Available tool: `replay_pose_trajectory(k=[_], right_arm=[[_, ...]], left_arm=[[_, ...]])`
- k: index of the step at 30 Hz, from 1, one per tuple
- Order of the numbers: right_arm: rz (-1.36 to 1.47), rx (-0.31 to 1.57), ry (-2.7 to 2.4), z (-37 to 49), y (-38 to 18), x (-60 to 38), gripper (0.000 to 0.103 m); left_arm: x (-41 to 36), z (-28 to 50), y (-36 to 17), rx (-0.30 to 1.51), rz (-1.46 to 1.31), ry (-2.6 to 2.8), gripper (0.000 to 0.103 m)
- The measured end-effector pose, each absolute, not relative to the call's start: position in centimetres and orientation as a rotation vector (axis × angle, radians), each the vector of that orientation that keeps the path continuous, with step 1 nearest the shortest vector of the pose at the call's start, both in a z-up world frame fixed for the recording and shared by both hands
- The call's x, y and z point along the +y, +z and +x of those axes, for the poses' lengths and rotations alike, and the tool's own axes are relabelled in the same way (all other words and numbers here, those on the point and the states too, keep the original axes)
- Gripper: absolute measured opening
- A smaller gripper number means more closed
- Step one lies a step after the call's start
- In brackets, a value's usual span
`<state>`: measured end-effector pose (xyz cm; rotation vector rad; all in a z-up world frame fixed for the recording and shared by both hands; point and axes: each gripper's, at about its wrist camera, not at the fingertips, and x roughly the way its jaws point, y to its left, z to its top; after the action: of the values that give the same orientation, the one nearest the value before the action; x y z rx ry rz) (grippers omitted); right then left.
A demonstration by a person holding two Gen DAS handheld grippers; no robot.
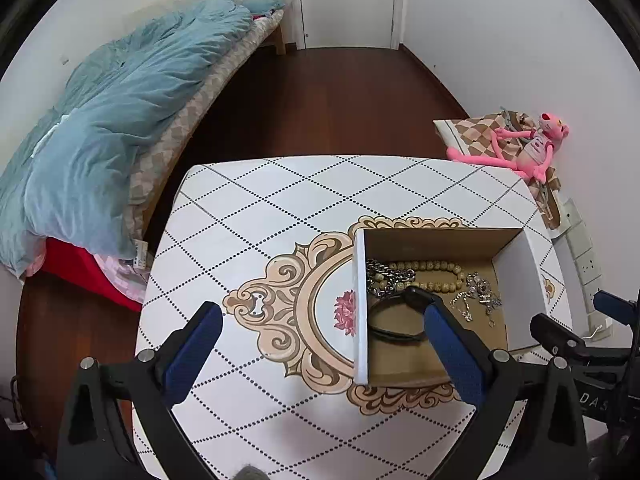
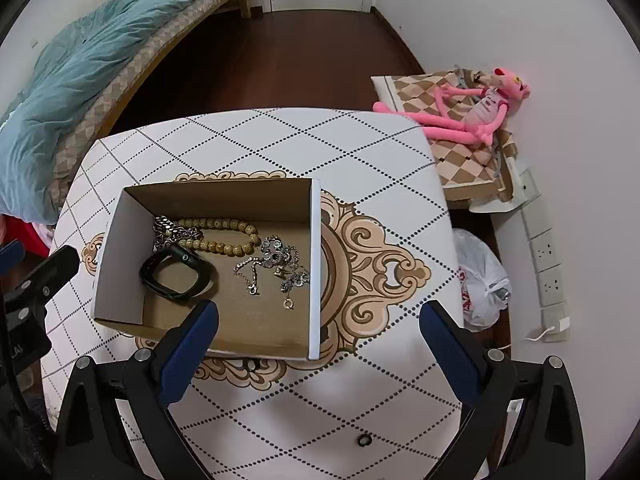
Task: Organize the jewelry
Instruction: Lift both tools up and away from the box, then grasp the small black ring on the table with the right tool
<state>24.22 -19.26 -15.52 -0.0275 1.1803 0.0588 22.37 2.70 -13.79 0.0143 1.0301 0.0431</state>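
Left tongs point(image 1: 320, 354) released, angled down beside box point(image 1: 361, 300), right tongs point(image 2: 319, 346) released over its near edge

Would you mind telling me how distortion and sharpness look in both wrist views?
Left wrist view: fisheye bends the table edge and bed; box sharp. Right wrist view: same bowing with dark corners; beads and silver chain crisp, no glare.
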Motion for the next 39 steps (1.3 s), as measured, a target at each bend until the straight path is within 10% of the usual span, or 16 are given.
replay_pose_trajectory(k=[28, 39], right_arm=[[0.000, 0.848, 0.022, 11.8, -2.3, -21.1, 0.102], [0.103, 1.003, -0.025, 11.3, -9.9, -24.5, 0.101]], left_arm=[[1.2, 11.8, -3.9, 0.868, -0.012, 0.068, 0.103], [2.9, 10.6, -10.1, 0.945, 0.015, 0.197, 0.103]])
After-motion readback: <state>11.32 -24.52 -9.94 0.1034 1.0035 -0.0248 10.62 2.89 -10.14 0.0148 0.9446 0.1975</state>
